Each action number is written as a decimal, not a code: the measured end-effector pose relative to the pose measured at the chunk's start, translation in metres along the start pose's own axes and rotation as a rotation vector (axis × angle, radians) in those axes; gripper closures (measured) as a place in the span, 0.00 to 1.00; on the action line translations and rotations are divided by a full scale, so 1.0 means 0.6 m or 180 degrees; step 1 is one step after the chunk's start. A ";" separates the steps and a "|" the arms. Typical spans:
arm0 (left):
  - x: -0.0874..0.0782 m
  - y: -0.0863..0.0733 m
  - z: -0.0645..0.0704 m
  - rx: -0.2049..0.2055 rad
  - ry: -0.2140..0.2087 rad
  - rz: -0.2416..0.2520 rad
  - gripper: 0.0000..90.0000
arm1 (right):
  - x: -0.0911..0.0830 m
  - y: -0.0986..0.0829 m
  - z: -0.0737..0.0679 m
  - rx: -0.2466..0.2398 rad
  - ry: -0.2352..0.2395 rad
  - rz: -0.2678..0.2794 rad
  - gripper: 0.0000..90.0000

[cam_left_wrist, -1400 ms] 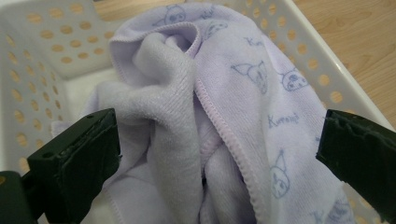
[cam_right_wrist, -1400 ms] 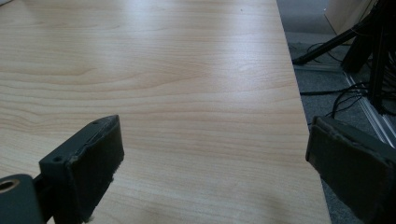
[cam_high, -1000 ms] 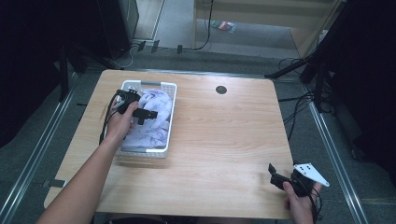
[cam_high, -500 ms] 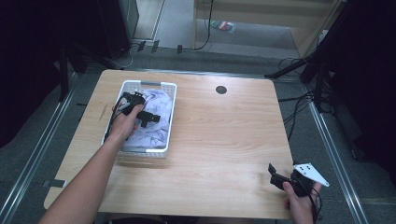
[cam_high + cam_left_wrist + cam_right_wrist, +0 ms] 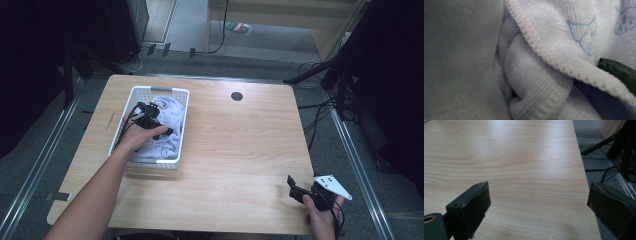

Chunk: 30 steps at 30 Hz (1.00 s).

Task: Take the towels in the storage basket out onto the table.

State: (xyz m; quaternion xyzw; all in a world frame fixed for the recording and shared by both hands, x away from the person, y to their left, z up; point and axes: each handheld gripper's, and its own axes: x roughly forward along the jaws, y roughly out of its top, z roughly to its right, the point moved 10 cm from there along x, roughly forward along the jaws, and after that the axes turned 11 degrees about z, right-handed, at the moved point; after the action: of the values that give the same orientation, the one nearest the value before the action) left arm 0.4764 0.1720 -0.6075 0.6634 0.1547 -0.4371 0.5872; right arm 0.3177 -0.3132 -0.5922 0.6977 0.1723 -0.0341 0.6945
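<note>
In the high view, a white basket (image 5: 181,125) is seen on the left part of the wooden bench (image 5: 240,150), with pale lilac cloth (image 5: 172,112) heaped inside it. The left tongs (image 5: 159,125) are lowered into the basket and pressed onto the cloth, the hand (image 5: 140,137) lying over them; from this height it cannot be told how far they are parted or whether any cloth is gripped. The right tongs (image 5: 292,186) are held at the near right corner of the bench, well apart from the basket, with a grey three-cornered plate (image 5: 332,186) on top.

In the left gripper view, what the high view cannot resolve is given close up: folds of the cloth (image 5: 544,82) with a stitched hem and faint blue drawings, and a dark green scrap (image 5: 619,71) tucked under the hem at the right. The gap of the left tongs cannot be judged here either.

In the right gripper view, the right tongs (image 5: 539,207) are shown spread wide above bare bench wood (image 5: 524,157), with nothing held between them
</note>
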 end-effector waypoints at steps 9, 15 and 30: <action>0.006 -0.005 0.001 0.0004 0.0067 -0.0031 0.00 | 0.000 0.000 0.000 0.0017 -0.0001 -0.0001 0.05; 0.001 -0.007 0.006 -0.0071 -0.0004 -0.0038 0.13 | 0.000 0.000 0.000 0.0019 0.0008 0.0001 0.06; -0.012 -0.002 0.021 -0.0037 -0.0222 -0.0059 0.70 | 0.000 -0.001 0.000 0.0021 0.0003 -0.0008 0.06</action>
State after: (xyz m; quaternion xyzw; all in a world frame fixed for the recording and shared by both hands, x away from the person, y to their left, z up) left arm 0.4665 0.1632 -0.6020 0.6429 0.1427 -0.4646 0.5920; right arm 0.3176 -0.3131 -0.5925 0.6998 0.1734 -0.0352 0.6920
